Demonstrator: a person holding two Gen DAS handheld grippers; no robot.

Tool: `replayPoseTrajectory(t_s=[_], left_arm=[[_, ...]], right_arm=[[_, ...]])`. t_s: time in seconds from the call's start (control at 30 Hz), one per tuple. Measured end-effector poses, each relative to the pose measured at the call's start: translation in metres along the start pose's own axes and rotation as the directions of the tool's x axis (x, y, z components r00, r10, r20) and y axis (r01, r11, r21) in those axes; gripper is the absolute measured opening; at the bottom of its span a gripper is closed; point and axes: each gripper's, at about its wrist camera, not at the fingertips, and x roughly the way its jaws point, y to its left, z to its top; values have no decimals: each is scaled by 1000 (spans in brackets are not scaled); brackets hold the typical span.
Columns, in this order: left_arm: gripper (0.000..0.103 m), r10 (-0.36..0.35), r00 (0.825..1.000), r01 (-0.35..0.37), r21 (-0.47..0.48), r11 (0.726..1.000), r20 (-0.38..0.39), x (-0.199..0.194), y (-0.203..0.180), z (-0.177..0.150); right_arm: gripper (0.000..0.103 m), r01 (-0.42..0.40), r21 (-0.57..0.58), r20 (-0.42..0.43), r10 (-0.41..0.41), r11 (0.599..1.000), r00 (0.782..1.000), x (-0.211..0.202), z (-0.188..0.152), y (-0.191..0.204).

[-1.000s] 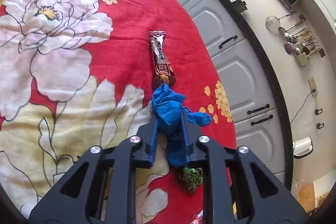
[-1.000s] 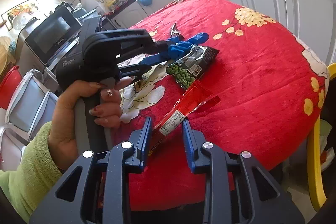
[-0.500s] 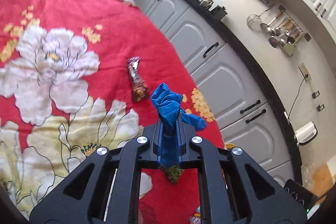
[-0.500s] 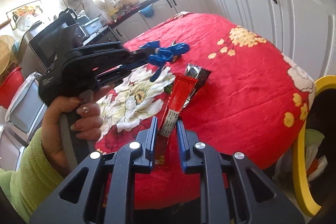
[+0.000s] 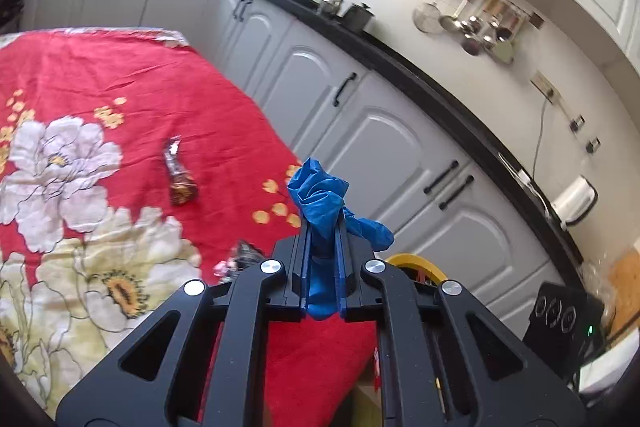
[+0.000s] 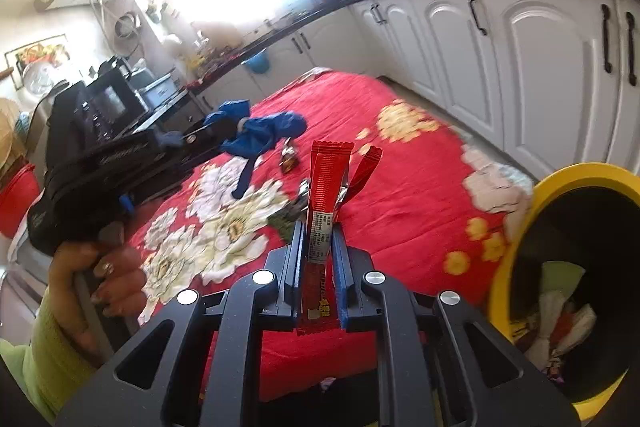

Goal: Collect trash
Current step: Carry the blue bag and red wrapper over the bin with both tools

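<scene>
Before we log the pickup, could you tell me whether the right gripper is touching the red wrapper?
Touching: the right wrist view shows the right gripper with its blue pads closed against both sides of the red wrapper, held upright above the table.

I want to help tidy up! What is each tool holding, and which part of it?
The left tool pinches the crumpled blue glove around its middle. The right tool grips the red wrapper by its lower part; its top sticks up.

Crinkled thin blue glove (image 5: 320,195); glossy red foil wrapper (image 6: 324,195); soft cloth tablecloth (image 5: 100,67)
</scene>
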Motion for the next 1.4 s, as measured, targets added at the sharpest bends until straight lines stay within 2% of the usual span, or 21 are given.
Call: replayPoseTrajectory(t_s=[0.4,0.8,1.4], left_arm=[[5,-24,999,30,130,991,-42,16,-51,-19],[5,-48,994,69,213,975,-101,37,-89,-40],[5,-59,978,121,309,943,-201,73,-134,-78]], right_arm=[[13,69,60,73,-73,996,995,-35,6,-45],[13,133,137,117,-150,982,982,-68,3,-94],[13,243,225,119,-274,944,954,-100,-13,-151]])
